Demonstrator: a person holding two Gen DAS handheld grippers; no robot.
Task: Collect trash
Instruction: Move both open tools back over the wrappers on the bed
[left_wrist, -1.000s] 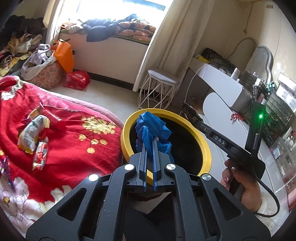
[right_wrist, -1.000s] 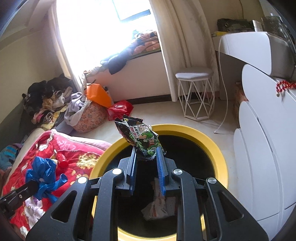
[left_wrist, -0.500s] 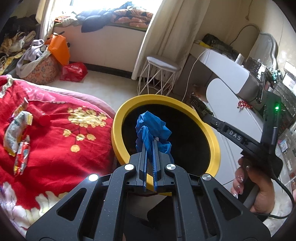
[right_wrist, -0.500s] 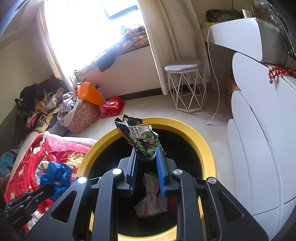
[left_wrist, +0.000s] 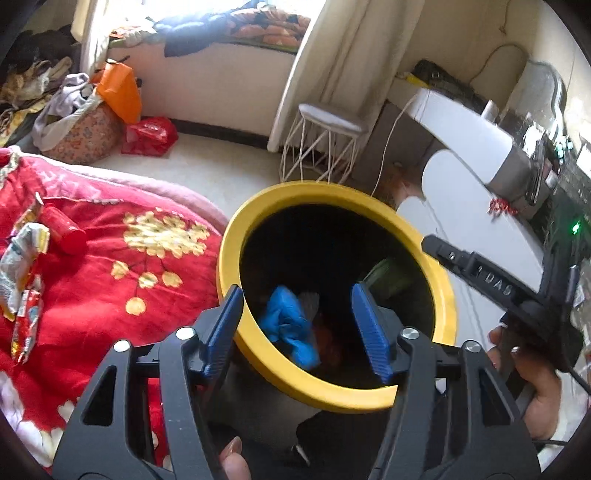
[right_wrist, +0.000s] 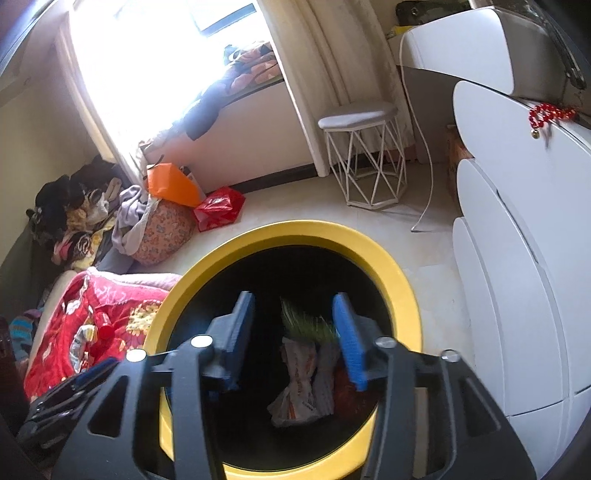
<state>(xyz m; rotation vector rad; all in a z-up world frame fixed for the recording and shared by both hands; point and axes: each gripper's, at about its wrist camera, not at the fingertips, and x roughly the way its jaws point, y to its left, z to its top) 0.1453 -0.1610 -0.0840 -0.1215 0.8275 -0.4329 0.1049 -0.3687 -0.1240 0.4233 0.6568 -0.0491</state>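
A yellow-rimmed black bin (left_wrist: 448, 295) stands beside the bed; it also shows in the right wrist view (right_wrist: 402, 284). My left gripper (left_wrist: 297, 321) is open and empty over the bin's near rim. The blue crumpled trash (left_wrist: 290, 328) is inside the bin, below it. My right gripper (right_wrist: 291, 332) is open and empty above the bin. The green snack packet (right_wrist: 308, 325), blurred, is in the bin between its fingers, over other wrappers (right_wrist: 299, 384). Several wrappers (left_wrist: 22, 254) and a red tube (left_wrist: 62, 229) lie on the red blanket.
The red flowered blanket (left_wrist: 110, 280) covers the bed at left. A white wire stool (right_wrist: 364, 151), a white dresser (right_wrist: 524, 258), a cord on the floor, and bags and clothes (right_wrist: 162, 210) by the window stand around the bin.
Both grippers have opened. The blue trash has dropped from the left gripper into the bin. The green packet has left the right gripper and is down in the bin.
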